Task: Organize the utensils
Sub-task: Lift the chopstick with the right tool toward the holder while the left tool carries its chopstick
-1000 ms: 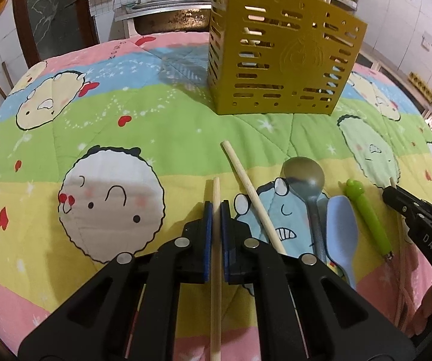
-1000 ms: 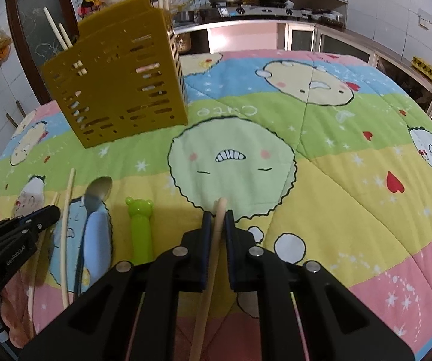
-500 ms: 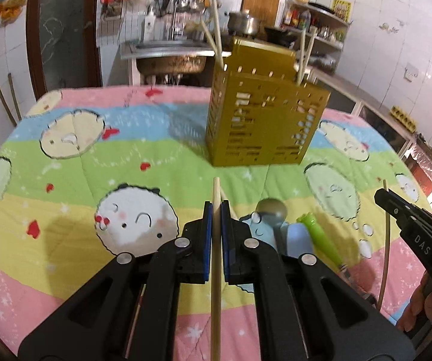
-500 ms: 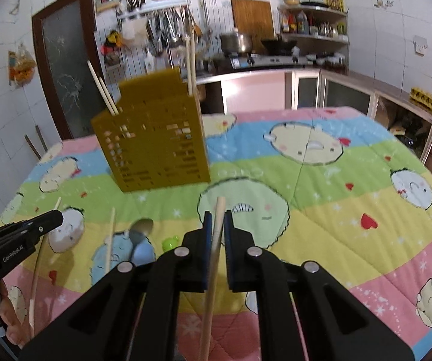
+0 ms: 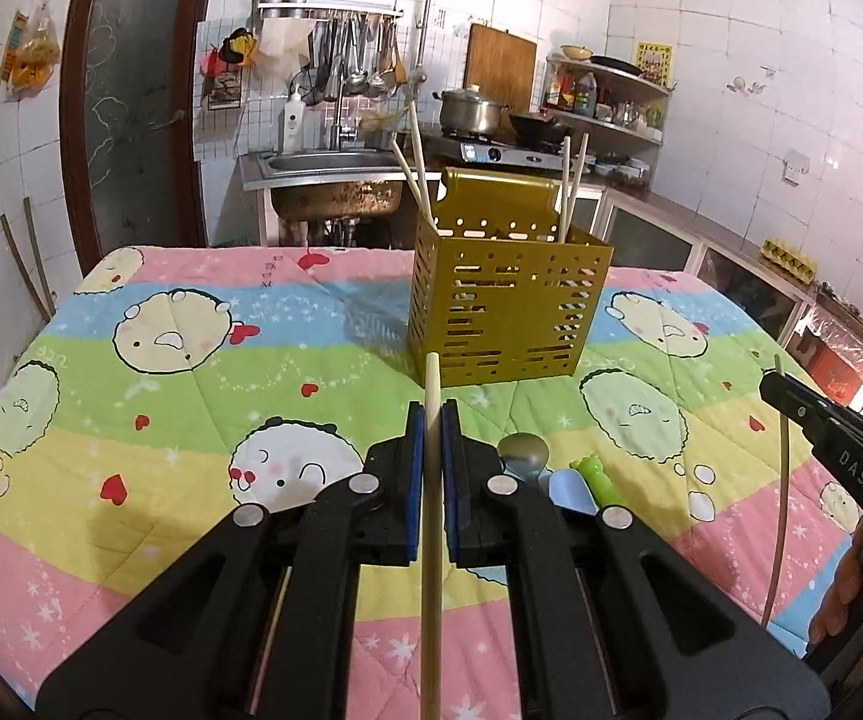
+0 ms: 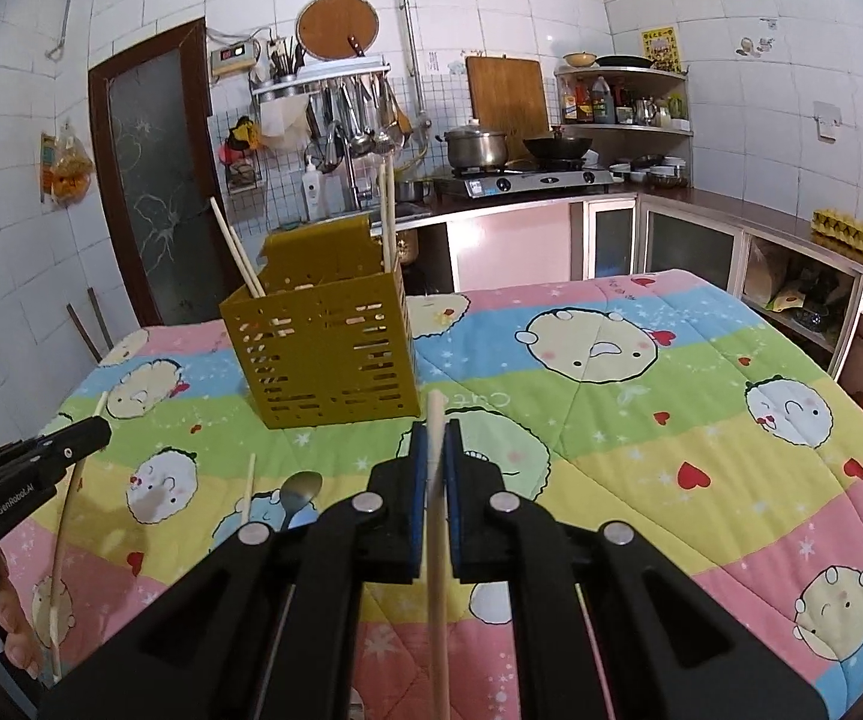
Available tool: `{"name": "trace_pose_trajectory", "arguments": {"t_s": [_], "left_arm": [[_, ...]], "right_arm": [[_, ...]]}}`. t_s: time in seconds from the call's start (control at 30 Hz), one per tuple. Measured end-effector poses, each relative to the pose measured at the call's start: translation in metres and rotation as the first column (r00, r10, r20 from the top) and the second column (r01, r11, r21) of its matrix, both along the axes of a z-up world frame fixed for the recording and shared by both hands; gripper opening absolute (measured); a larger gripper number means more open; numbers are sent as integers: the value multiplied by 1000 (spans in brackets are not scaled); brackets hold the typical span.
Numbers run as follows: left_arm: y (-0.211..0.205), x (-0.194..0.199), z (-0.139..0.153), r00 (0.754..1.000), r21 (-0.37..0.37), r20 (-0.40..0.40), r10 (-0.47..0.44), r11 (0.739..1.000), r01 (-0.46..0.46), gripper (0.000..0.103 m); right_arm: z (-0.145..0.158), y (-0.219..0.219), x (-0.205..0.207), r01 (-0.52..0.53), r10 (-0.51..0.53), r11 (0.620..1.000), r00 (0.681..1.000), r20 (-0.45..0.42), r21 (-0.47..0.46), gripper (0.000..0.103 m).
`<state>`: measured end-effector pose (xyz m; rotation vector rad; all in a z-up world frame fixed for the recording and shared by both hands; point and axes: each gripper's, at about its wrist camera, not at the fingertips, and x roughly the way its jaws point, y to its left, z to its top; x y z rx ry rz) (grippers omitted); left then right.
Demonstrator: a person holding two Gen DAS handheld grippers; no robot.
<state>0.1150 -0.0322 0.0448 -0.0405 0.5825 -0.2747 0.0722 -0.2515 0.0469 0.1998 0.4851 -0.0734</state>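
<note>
My left gripper [image 5: 431,414] is shut on a pale wooden chopstick [image 5: 431,570], held above the quilt and pointing at the gold slotted utensil holder [image 5: 509,306]. My right gripper [image 6: 435,435] is shut on a second chopstick [image 6: 439,600], also in the air, with the holder [image 6: 323,354] ahead to its left. Several chopsticks stand in the holder. On the quilt between the grippers lie a metal spoon [image 5: 524,450], a blue spoon [image 5: 569,489], a green-handled utensil [image 5: 596,471] and a loose chopstick [image 6: 248,486].
The cartoon-print quilt [image 5: 191,396] covers the whole table. Behind the table are a steel sink [image 5: 335,180], a stove with a pot [image 6: 473,147] and cabinets along the right wall. A hand [image 5: 851,588] shows at the right gripper's handle.
Both grippers have risen from the quilt with their chopsticks and tipped upward. The holder now sits farther off and lower in both views, and the kitchen wall has come into sight.
</note>
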Motion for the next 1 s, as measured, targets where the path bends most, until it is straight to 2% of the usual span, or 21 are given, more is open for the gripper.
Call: {"name": "trace_pose_trajectory", "arguments": {"t_s": [0.37, 0.53, 1.0], "left_arm": [[9, -7, 9, 999, -45, 33, 7, 999, -5, 4], [7, -10, 14, 998, -28, 65, 15, 1000, -14, 4], [6, -14, 27, 993, -42, 115, 6, 999, -1, 4]], "right_arm": [[10, -11, -4, -7, 4, 998, 998, 56, 57, 6], [15, -11, -4, -12, 9, 999, 998, 68, 51, 6], [32, -9, -14, -22, 20, 1000, 992, 125, 11, 6]]}}
